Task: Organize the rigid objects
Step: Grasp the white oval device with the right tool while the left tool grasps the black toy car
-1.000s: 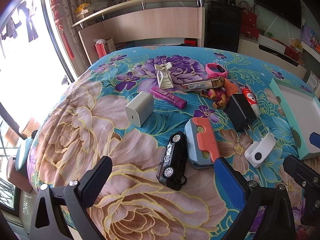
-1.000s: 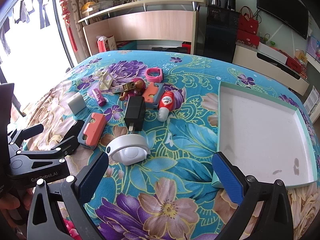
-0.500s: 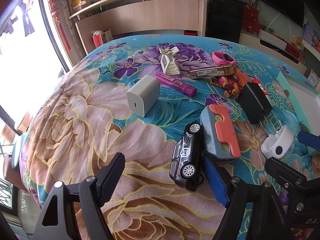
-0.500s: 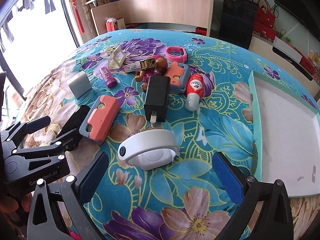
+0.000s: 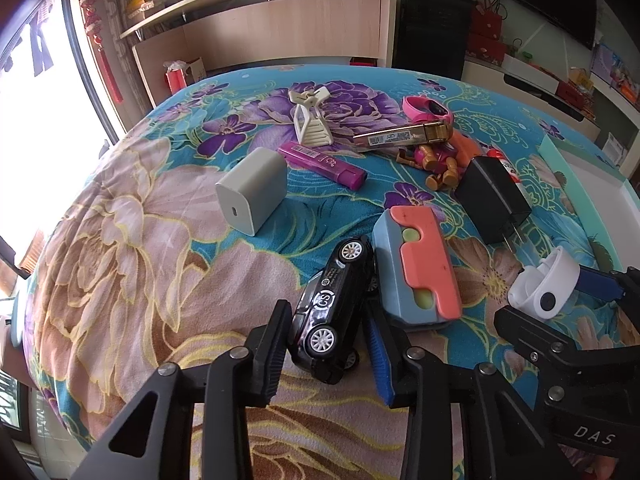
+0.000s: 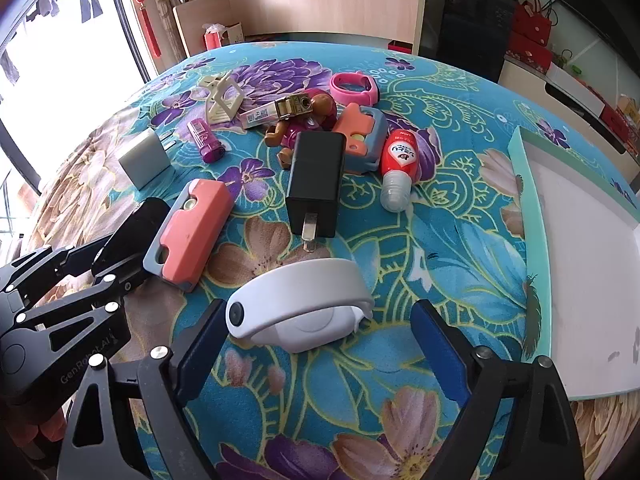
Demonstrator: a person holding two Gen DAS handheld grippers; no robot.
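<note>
- Left gripper (image 5: pixel 326 344): jaws have just been closing round the black toy car (image 5: pixel 334 308), which is lying on the flowered cloth (image 5: pixel 132 264) against the blue-and-orange case (image 5: pixel 416 264); pads are meeting the car's sides, so judged as clamping it
- Right gripper (image 6: pixel 316 332): jaws have just been narrowing but are standing apart, gripping nothing; the white wristband (image 6: pixel 300 304) is sitting between them, its left end near one pad, the other pad clear of it
- Tray (image 6: pixel 520 184): lying at the right, holding nothing visible
- Step in hand: both grippers are taking a first pick
- Next move is calling for finishing the right-hand squeeze, lifting both, carrying them right to the tray
</note>
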